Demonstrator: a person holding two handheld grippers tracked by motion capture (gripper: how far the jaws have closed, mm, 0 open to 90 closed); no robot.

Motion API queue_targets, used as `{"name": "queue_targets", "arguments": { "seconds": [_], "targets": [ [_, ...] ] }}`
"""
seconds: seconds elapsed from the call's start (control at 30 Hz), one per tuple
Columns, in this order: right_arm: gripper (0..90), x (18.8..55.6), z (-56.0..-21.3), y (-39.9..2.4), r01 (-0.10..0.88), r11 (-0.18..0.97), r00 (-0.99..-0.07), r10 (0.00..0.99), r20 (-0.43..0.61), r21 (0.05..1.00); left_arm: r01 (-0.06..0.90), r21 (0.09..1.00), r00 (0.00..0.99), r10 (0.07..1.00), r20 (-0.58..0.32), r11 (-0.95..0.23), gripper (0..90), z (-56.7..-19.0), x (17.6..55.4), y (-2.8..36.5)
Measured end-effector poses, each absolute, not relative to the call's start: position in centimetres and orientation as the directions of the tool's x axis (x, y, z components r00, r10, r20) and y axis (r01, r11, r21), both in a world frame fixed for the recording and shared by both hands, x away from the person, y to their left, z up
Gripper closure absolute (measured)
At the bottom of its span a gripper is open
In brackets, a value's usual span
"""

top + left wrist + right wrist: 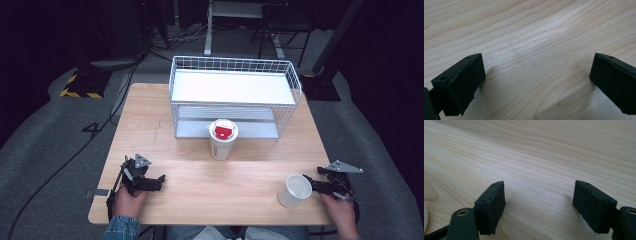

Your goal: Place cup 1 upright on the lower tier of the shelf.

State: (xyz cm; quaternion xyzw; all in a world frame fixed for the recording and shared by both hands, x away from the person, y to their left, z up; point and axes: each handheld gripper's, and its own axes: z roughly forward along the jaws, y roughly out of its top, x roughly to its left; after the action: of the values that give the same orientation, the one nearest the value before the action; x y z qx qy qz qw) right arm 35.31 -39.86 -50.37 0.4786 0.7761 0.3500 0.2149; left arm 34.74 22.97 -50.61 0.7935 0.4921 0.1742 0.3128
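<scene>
My left gripper (159, 180) rests on the wooden table (240, 175) near its front left corner; in the left gripper view (537, 68) its jaws stand wide apart over bare wood. Low at the front right, my right gripper (311, 183) points left, and the right gripper view (539, 193) has its jaws apart with nothing between them. An empty white paper cup (294, 190) stands just left of its tips; whether they touch it I cannot tell. A white cup with red print and a red-and-white lid (222, 139) stands mid-table.
A white wire rack with two shelves (235, 95) stands at the back of the table, right behind the lidded cup. Bare wood lies between the two grippers. Grey floor, cables and stand legs surround the table.
</scene>
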Motion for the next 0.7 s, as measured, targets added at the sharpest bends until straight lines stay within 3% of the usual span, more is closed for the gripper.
{"name": "queue_targets", "arguments": {
  "seconds": [0.7],
  "targets": [
    [19.7, 33.7, -49.5, -40.4, 0.547, 0.247, -0.413, 0.911, 0.001, 0.800, 0.673, 0.676, 0.428, 0.903, -0.027, -0.299, 4.2, -50.6, 35.5, 22.8]
  ]
}}
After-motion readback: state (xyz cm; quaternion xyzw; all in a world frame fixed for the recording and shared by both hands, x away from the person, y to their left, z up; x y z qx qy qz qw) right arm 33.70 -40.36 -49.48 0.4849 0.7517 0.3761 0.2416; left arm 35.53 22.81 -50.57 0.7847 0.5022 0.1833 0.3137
